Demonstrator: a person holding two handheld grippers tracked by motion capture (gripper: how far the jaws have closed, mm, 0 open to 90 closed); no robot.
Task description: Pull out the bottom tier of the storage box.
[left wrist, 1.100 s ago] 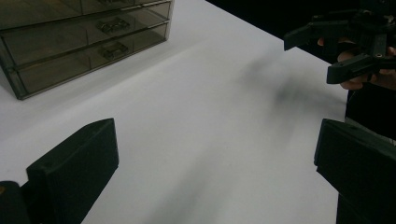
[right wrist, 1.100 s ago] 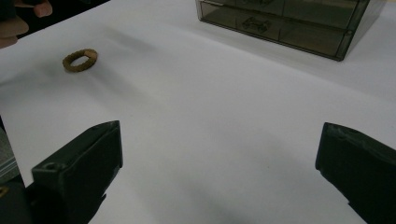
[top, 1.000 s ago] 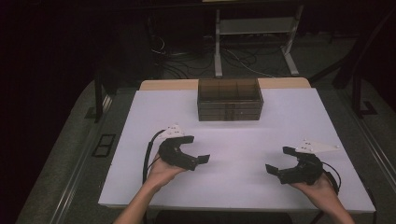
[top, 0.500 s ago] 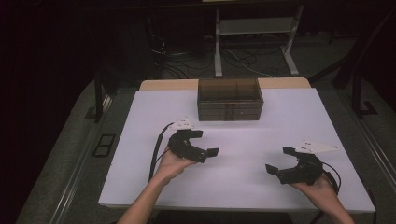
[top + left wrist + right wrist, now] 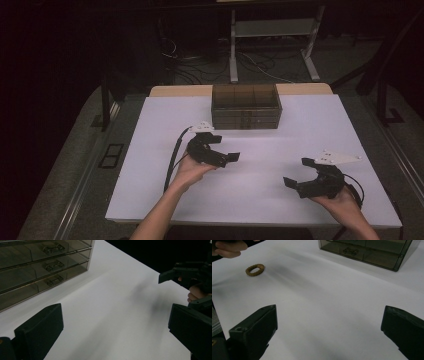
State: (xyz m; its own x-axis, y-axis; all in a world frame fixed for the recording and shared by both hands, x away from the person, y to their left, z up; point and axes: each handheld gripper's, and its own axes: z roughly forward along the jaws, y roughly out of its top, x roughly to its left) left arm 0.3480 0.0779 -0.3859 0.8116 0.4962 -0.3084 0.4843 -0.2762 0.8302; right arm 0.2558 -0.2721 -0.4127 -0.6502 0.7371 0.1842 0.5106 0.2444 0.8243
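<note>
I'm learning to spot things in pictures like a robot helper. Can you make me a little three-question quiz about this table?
1. True or false: the left hand-held gripper is clamped on a drawer handle of the drawer box.
2. Pick one. The small brown ring lies: A) on the white table, B) inside a drawer, C) between the jaws of the right hand-held gripper.
3. How many handles, stacked one above another, does the left gripper view show on the drawer box?

Key: 1 false, its jaws stand open above the table. 2 A. 3 three.

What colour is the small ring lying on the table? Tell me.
Brownish tan, the ring shows best in the right gripper view.
</note>
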